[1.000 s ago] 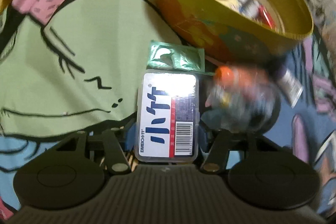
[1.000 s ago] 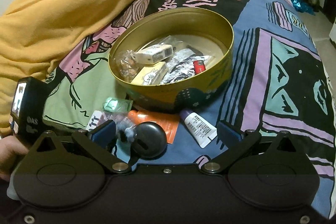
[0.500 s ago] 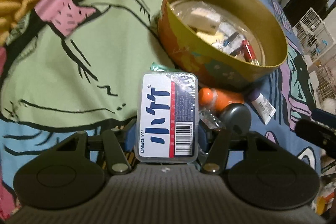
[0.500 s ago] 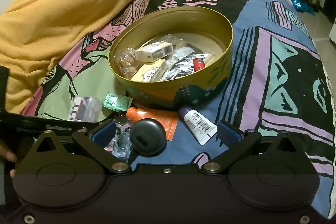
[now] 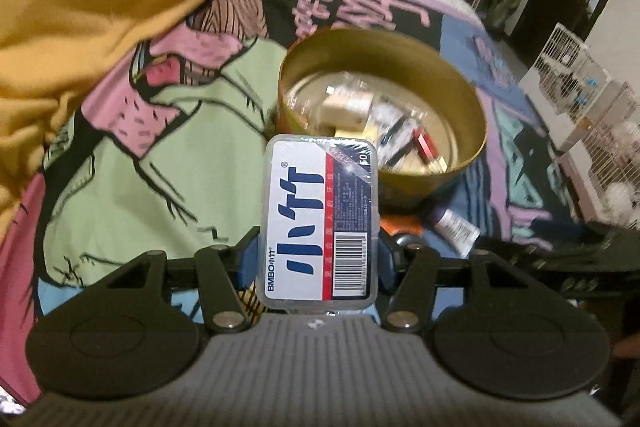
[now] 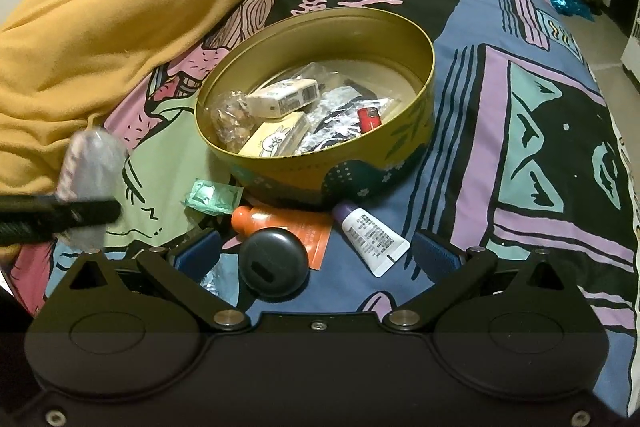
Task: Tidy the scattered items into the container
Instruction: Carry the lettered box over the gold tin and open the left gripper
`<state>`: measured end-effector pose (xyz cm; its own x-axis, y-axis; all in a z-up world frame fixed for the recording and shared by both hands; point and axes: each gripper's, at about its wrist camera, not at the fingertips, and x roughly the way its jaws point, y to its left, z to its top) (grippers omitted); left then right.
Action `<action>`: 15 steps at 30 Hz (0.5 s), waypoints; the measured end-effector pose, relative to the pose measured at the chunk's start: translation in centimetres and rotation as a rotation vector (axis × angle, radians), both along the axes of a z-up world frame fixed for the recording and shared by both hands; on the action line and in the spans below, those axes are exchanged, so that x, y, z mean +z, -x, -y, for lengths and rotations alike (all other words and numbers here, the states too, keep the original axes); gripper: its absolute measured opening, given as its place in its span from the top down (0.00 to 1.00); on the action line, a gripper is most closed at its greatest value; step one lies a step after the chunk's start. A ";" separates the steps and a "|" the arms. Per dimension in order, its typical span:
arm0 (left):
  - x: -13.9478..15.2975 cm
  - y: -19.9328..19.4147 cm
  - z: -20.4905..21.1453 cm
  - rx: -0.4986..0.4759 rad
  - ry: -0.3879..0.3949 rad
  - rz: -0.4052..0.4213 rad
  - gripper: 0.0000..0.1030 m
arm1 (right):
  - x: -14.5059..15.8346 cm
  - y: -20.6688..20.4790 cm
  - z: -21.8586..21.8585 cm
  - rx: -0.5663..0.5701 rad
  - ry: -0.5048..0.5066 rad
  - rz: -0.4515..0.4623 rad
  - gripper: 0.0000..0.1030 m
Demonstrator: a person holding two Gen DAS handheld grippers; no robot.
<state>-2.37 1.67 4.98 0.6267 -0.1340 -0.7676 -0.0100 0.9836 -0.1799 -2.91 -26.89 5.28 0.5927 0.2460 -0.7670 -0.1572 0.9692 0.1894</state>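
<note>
though still clamped — toothpick box (image 5: 318, 223) now higher, nearer tin (image 5: 472, 115)

Quick headcount: one round gold tin (image 6: 416, 131), and inside it I can make out about five things — one white carton (image 6: 283, 98), one yellow rabbit-print pack (image 6: 278, 139), one clear bag of brownish bits (image 6: 232, 115), one crinkly black-and-white packet (image 6: 340, 119) and one small red item (image 6: 368, 118). Anything buried under those I can't count. Loose on the bedspread (image 6: 520, 131): one green foil sachet (image 6: 212, 197), one orange pouch (image 6: 288, 227), one black round case (image 6: 274, 263), one purple-capped tube (image 6: 370, 233) — four there. One clear plastic box (image 5: 320, 223) up in the air. One yellow blanket (image 6: 112, 39).
</note>
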 end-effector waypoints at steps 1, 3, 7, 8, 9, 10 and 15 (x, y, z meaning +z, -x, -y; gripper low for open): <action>0.5 0.0 0.0 -0.005 -0.002 0.011 0.42 | 0.0 0.0 0.0 -0.002 0.000 -0.001 0.00; 1.7 -0.1 -0.1 -0.012 -0.014 0.039 0.42 | -0.1 -0.1 0.0 -0.005 0.000 -0.003 0.00; 3.7 -0.2 -0.2 -0.031 -0.021 0.073 0.42 | -0.2 -0.1 0.0 -0.006 0.002 -0.008 0.00; 4.3 -0.2 -0.2 -0.037 -0.023 0.085 0.42 | -0.2 -0.1 0.0 -0.005 0.003 -0.009 0.00; 4.6 -0.2 -0.1 -0.040 -0.025 0.094 0.42 | -0.2 -0.1 0.0 -0.004 0.003 -0.011 0.00; 5.0 -0.2 -0.1 -0.043 -0.029 0.101 0.42 | -0.3 -0.1 0.0 -0.001 0.004 -0.013 0.00; 6.3 -0.4 0.3 -0.059 -0.026 0.125 0.42 | -0.4 -0.1 -0.3 0.007 0.006 -0.019 0.00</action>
